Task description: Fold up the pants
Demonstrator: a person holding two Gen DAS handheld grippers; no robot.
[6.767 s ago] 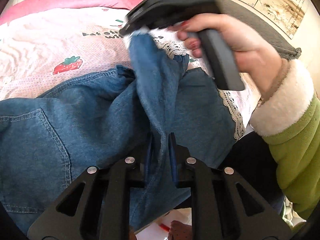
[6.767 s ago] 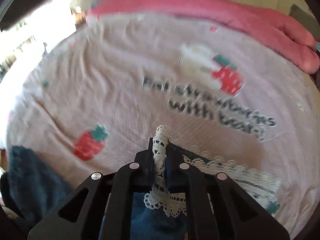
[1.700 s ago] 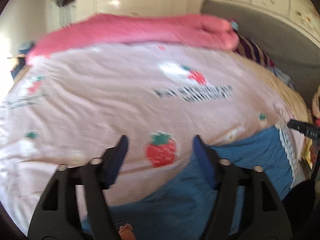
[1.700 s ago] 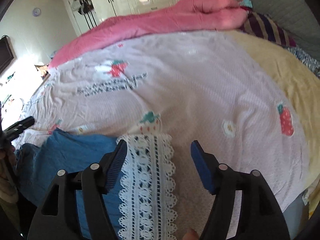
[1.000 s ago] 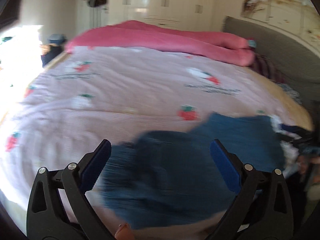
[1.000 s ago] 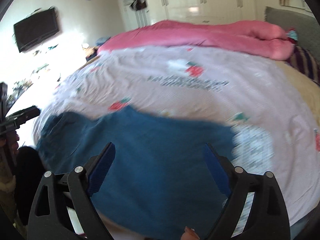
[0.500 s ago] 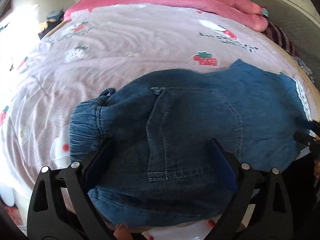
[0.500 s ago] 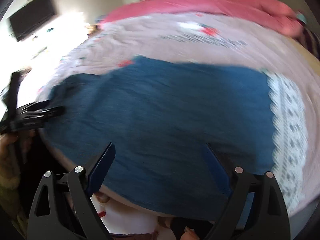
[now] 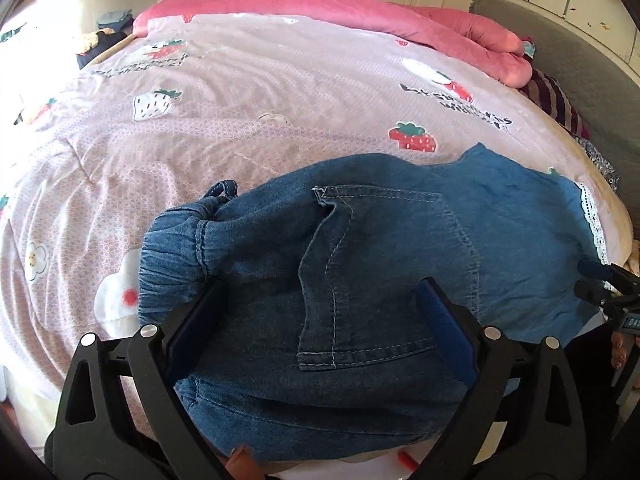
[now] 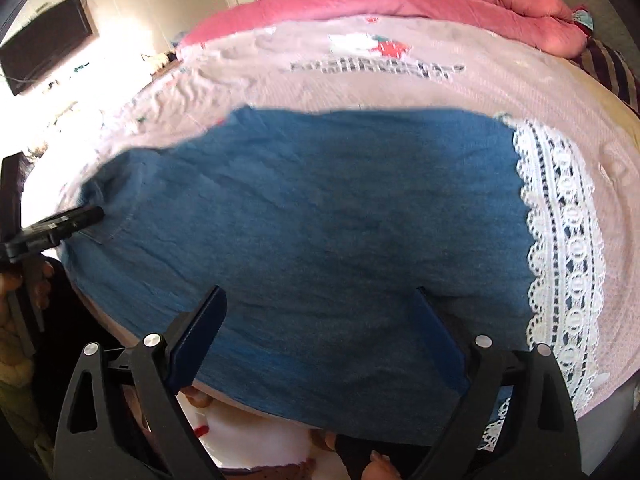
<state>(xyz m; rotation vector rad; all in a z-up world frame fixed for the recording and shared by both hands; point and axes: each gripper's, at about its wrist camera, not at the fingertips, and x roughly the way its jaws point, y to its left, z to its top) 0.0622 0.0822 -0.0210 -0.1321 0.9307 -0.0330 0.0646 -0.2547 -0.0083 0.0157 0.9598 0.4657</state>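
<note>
Along the near edge of the bed [image 9: 248,92]: denim pants [image 9: 380,264], laid flat, soft and limp, lace hem [image 10: 560,240] toward the right edge. Left gripper [image 9: 320,320] and right gripper [image 10: 320,332] spread apart, empty. Best pinched at elastic waistband [image 9: 172,248] and hem.

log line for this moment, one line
pants: flat on bed | left gripper: open, empty | right gripper: open, empty | lace hem: right end

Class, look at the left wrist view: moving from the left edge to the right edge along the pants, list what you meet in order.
Bedspread → elastic waistband → back pocket → plain denim leg → white lace hem → tip of the right gripper.
</note>
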